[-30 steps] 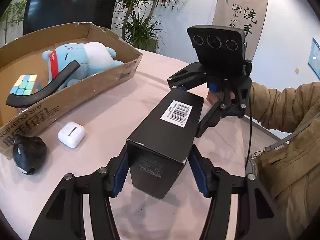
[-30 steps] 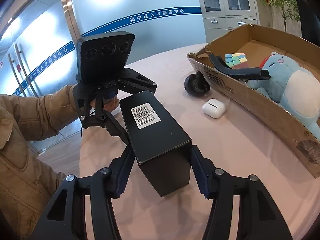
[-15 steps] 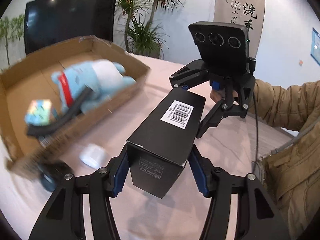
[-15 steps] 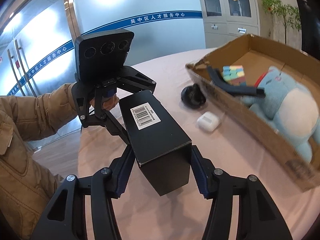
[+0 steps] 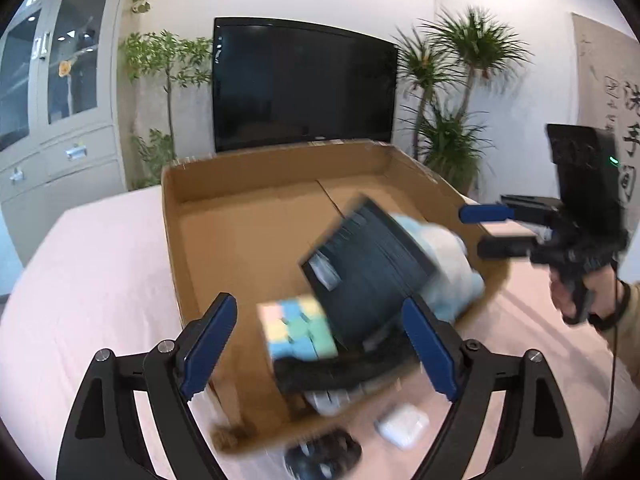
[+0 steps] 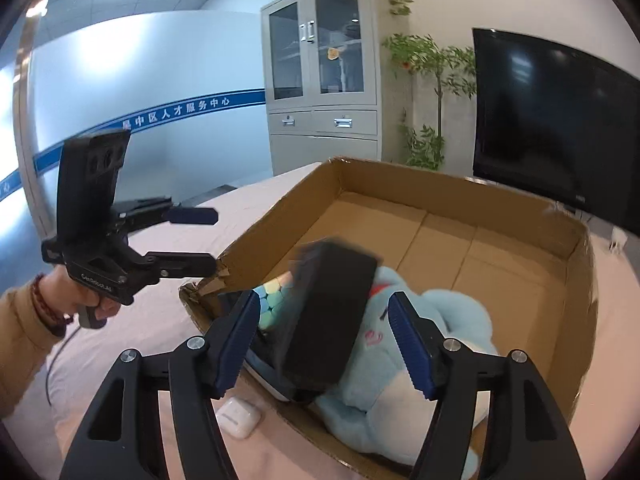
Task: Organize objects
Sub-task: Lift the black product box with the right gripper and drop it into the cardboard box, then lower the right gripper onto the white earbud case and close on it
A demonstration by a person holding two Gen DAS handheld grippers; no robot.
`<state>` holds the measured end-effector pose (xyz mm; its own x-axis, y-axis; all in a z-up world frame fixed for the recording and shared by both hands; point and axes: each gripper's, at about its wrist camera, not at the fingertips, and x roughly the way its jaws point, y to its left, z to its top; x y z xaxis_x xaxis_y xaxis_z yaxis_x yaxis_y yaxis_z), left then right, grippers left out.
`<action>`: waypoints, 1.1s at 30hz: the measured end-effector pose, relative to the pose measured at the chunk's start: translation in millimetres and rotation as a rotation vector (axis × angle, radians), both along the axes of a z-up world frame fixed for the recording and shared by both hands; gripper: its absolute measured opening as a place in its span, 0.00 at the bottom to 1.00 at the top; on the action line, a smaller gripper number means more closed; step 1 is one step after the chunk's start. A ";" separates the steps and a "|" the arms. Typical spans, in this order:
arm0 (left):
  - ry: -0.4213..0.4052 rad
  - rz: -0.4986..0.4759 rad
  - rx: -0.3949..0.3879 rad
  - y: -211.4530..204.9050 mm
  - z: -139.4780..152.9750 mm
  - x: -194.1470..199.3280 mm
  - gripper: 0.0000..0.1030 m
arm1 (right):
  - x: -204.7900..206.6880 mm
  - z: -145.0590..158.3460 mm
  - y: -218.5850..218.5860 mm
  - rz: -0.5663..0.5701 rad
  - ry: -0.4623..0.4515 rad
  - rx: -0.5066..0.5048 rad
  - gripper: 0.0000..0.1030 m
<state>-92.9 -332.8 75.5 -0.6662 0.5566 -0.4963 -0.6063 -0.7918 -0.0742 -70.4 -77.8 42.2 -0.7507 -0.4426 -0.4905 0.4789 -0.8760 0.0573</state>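
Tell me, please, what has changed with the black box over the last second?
Both grippers, left and right, have opened and let go of the black box, which now lies tilted, motion-blurred, over the blue plush toy in the cardboard box. The cube and earbud case stayed put.

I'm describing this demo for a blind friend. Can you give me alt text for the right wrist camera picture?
A blurred black box hangs loose between the open right gripper over a cardboard box, above a blue plush toy and a pastel puzzle cube inside. At left, a hand holds the left gripper, also open; white earbuds case lies on the pink table.
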 end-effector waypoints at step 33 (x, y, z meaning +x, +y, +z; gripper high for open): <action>-0.324 -0.475 -0.195 71.0 -112.3 121.9 0.95 | 39.5 -143.0 -62.4 0.308 -0.566 -0.091 0.77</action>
<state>29.0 -261.8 -36.8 -0.1647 0.6342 -0.7554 -0.8676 -0.4575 -0.1950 -30.9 -140.2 -100.9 -0.2191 -0.6549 -0.7233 0.5812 -0.6830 0.4424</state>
